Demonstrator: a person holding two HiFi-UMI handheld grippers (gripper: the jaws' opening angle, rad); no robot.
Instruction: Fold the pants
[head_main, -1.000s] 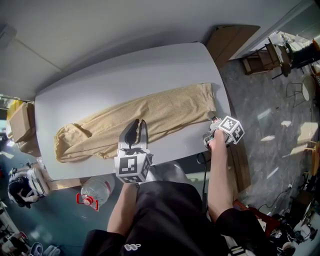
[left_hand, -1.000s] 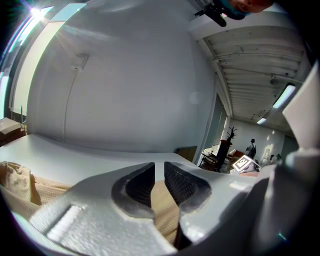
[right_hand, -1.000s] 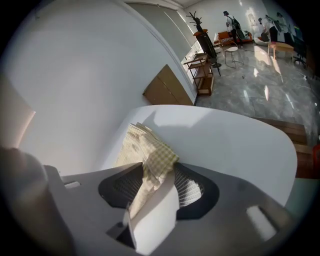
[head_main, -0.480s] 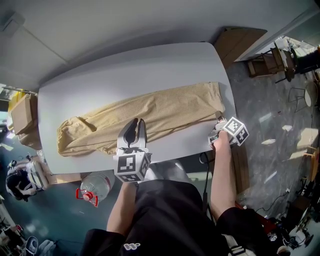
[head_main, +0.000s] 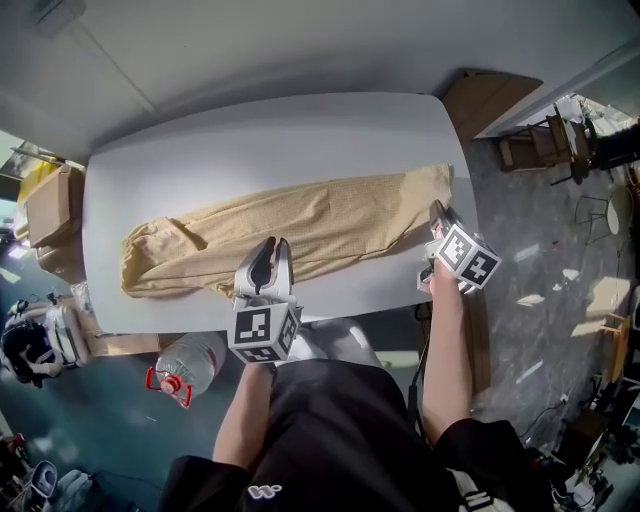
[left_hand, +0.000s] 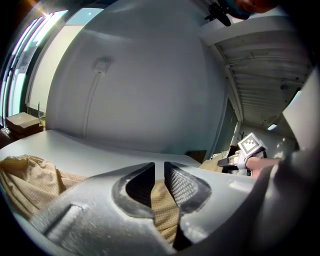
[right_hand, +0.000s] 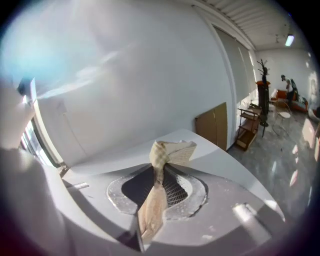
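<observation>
Right gripper (right_hand: 161, 172) fingers have just been closing and now clamp a bunched corner of the pants (head_main: 300, 232), held at the garment's right end by the right edge of the surface (head_main: 250, 140). Left gripper (left_hand: 159, 169) fingers are nearly together, with tan fabric in the slit between them, at the pants' near long edge about mid-length. The pants lie stretched lengthwise, slightly diagonal, with the left end crumpled close to the left edge. The far half of the surface is bare, giving open room. Around: 1 cardboard box (head_main: 55, 205) beside the left edge, 1 water bottle (head_main: 190, 362) on the floor below the near edge, and 1 brown panel (head_main: 490, 100) past the far right corner.
</observation>
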